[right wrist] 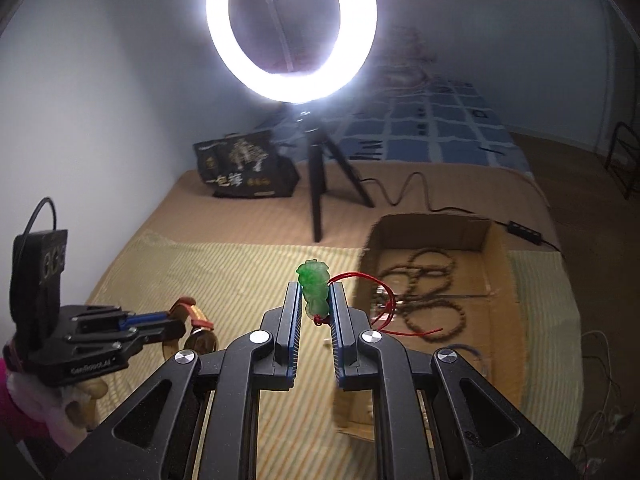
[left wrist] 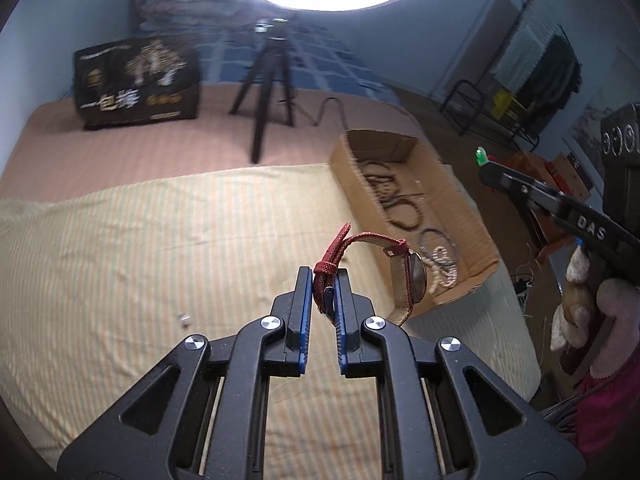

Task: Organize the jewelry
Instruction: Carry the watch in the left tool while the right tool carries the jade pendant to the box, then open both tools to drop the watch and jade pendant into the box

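At the lower centre of the left wrist view, the left gripper (left wrist: 323, 280) is clenched on the red woven strap of a wristwatch (left wrist: 412, 280), whose round case hangs out to the right of the fingers, just in front of the near left corner of a cardboard box (left wrist: 472, 224). The box sits at the right of the frame on a striped yellow cloth (left wrist: 160, 240) and holds several dark bead bracelets (left wrist: 396, 204), a thin dark bangle and a pale beaded piece nearest the watch. A tiny pale object (left wrist: 184, 319) lies alone on the cloth at lower left. In the right wrist view, the right gripper (right wrist: 315, 292) at centre is grasping a green jade pendant (right wrist: 314, 286), upright between the pads, with its red cord (right wrist: 380, 308) looping off to the right over the box's left wall. Behind, a black tripod (right wrist: 320, 184) carrying a bright ring light (right wrist: 292, 28) stands on the brown bedspread just beyond the cloth, its cable snaking along the box's far side, and a black printed bag (right wrist: 244, 166) rests farther back at the upper left. A blue checked blanket (right wrist: 440, 128) fills the upper right.
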A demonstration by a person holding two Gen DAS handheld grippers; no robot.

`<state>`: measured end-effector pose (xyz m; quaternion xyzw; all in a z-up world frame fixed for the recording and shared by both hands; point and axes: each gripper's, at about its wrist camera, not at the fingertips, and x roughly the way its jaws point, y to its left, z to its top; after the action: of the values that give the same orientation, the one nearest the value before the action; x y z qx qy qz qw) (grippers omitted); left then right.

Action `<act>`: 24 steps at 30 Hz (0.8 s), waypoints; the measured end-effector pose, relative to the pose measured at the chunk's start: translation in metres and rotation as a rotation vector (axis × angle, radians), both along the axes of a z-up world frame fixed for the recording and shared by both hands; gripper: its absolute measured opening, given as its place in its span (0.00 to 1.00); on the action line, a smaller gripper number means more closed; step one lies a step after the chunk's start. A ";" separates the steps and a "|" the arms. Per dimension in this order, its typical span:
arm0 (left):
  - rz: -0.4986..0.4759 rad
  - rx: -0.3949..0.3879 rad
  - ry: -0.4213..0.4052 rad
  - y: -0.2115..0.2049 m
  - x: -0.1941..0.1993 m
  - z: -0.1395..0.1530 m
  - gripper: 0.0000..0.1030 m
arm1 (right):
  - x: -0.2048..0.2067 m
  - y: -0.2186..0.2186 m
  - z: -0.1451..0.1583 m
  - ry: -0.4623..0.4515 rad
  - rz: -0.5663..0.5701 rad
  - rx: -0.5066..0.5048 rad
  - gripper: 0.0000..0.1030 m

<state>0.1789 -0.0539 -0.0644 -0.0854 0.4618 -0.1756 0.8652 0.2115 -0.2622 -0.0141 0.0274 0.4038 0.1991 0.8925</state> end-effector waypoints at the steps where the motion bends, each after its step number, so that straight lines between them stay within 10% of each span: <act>1: -0.008 -0.004 -0.004 -0.007 0.001 0.000 0.08 | 0.001 -0.006 0.001 -0.003 -0.018 -0.003 0.11; 24: -0.097 0.027 0.017 -0.104 0.048 -0.038 0.08 | 0.045 -0.075 -0.035 0.085 -0.197 -0.043 0.11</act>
<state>0.2266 -0.1583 -0.1022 -0.0527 0.4748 -0.2102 0.8530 0.2565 -0.3374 -0.0486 0.0560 0.4407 0.1004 0.8903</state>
